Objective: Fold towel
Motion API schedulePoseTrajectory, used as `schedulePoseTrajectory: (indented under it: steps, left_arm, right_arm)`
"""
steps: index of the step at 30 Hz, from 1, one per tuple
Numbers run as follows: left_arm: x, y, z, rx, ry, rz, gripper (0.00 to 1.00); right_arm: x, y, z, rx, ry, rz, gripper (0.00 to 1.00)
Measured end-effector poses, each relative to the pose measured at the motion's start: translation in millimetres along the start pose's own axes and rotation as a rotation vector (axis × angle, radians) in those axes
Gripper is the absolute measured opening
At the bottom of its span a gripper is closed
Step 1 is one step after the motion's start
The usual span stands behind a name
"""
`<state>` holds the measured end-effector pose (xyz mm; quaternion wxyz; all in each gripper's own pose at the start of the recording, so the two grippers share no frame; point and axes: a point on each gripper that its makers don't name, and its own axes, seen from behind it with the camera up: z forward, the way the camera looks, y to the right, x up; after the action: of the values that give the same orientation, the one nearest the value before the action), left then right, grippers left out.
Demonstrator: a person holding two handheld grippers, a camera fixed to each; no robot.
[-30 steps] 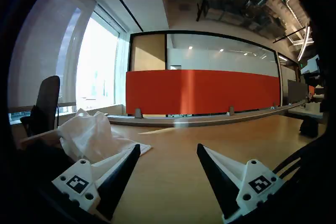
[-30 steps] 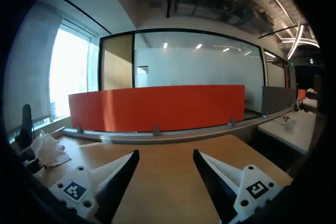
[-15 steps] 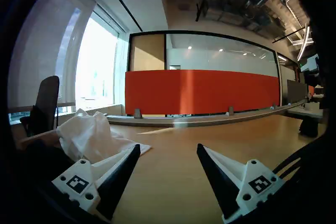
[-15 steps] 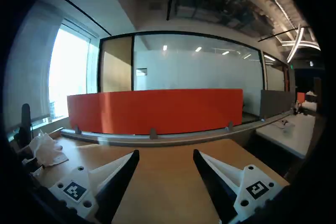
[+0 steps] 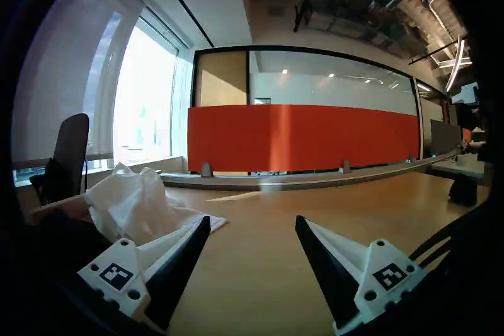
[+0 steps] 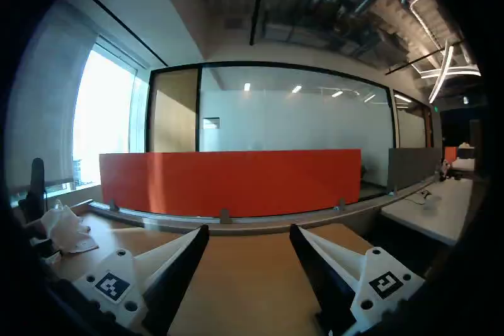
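A crumpled white towel [image 5: 135, 207] lies heaped on the wooden table [image 5: 271, 210], to the left of my left gripper [image 5: 251, 227]. That gripper is open, low over the table, its left finger [image 5: 167, 254] just right of the towel's flat corner. In the right gripper view the same towel [image 6: 63, 232] sits small at the far left. My right gripper [image 6: 248, 235] is open over bare wood with nothing between its fingers.
An orange divider panel [image 5: 302, 137] on a grey rail runs along the table's far edge. A dark office chair [image 5: 66, 156] stands by the window at the left. A white desk [image 6: 428, 207] lies to the right beyond the table, and a dark object [image 5: 465, 190] sits at the table's right.
The right gripper view has tilted upward, so the divider and table sit lower in it and more ceiling shows. The left gripper and the towel have stayed still.
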<state>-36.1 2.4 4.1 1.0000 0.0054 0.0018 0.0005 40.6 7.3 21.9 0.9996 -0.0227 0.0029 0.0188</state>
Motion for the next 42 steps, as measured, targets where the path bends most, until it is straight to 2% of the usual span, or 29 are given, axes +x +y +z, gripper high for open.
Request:
schedulePoseTrajectory:
  steps: [12,21,28,36,42]
  left_arm:
    - [0,-0.2,-0.6,0.000,0.000,0.000,1.00]
    - [0,0.2,-0.4,0.000,0.000,-0.001,1.00]
    - [-1,0.7,-0.3,0.000,0.000,-0.001,1.00]
    - [-1,1.0,-0.3,0.000,0.000,-0.001,1.00]
    - [-1,1.4,-0.4,0.000,0.000,-0.001,1.00]
  right_arm:
    - [-44,11,-2.8,-0.002,0.018,0.022,0.99]
    - [-92,2,-4.7,0.035,0.021,0.019,0.99]
    - [-126,7,0.0,0.039,0.016,0.020,0.99]
    - [-150,14,0.0,0.048,-0.001,0.007,0.99]
    - [-161,20,1.0,0.030,-0.012,0.025,0.99]
